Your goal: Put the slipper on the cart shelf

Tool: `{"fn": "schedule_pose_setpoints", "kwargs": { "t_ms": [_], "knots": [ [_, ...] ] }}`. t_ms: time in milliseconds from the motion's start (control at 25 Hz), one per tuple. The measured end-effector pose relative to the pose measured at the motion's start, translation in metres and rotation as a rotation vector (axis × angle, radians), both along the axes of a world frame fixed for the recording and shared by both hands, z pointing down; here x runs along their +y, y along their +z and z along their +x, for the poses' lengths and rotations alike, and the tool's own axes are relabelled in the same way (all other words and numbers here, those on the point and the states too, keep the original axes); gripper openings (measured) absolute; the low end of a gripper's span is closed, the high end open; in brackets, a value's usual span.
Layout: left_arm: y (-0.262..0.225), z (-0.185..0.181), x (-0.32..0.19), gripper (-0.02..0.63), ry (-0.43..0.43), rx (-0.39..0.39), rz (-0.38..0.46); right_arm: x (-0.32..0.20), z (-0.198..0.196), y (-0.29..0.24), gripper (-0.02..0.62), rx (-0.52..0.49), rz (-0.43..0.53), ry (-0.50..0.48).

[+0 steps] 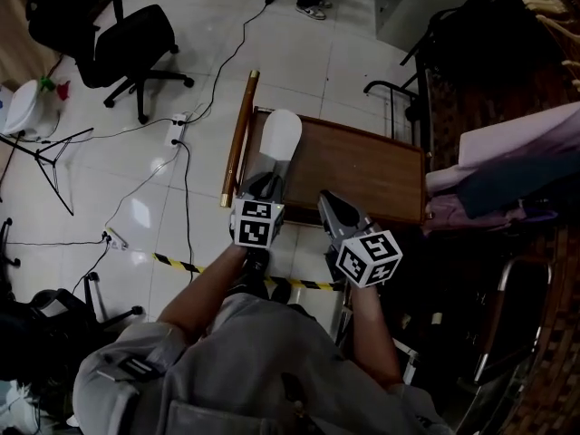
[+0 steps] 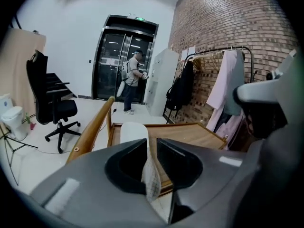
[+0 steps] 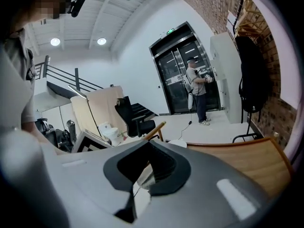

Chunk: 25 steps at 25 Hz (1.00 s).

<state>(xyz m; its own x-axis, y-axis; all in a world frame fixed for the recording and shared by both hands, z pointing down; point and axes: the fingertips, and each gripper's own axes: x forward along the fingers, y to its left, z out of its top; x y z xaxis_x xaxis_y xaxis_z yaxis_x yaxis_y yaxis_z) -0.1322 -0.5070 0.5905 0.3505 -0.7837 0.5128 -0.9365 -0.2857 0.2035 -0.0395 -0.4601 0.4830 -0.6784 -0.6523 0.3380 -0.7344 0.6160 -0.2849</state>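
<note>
A white slipper (image 1: 281,134) lies on the wooden top shelf of the cart (image 1: 367,166), near its left end beside the wooden handle (image 1: 239,139). My left gripper (image 1: 267,182) is at the slipper's near end. In the left gripper view its jaws stand slightly apart, and the slipper's checked heel edge (image 2: 152,177) hangs in the narrow gap while the rest of the slipper (image 2: 133,131) rests on the shelf (image 2: 190,133). My right gripper (image 1: 328,200) hovers over the shelf's near edge, to the right of the slipper. Its jaws are shut with nothing in them.
A black office chair (image 1: 136,39) and loose cables (image 1: 181,148) are on the tiled floor to the left. Black-yellow tape (image 1: 181,263) runs across the floor by my legs. A clothes rack with hanging garments (image 1: 512,166) stands close on the right. A person (image 2: 133,80) stands at the far glass doors.
</note>
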Motion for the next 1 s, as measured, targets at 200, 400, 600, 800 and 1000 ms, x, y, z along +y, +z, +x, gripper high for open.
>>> {"fn": "schedule_pose_setpoints", "kwargs": {
  "t_ms": [200,400,600,800,1000],
  "knots": [
    [0.036,0.0,-0.036,0.133,-0.037,-0.016,-0.026,-0.009,0.013,0.007,-0.002,0.009,-0.02,0.048],
    [0.072,-0.004,-0.057,0.178,-0.054,-0.089,-0.119,-0.014,0.033,0.007,-0.002,0.027,-0.032,0.107],
    [0.101,-0.006,-0.063,0.167,-0.059,-0.149,-0.209,-0.014,0.049,0.005,-0.002,0.042,-0.037,0.163],
    [0.112,-0.013,-0.063,0.04,-0.058,-0.186,-0.236,-0.008,0.06,0.007,-0.002,0.047,-0.042,0.209],
    [0.095,-0.007,-0.057,0.023,-0.04,-0.152,-0.213,-0.001,0.07,0.005,-0.002,0.045,-0.043,0.241]
  ]
}}
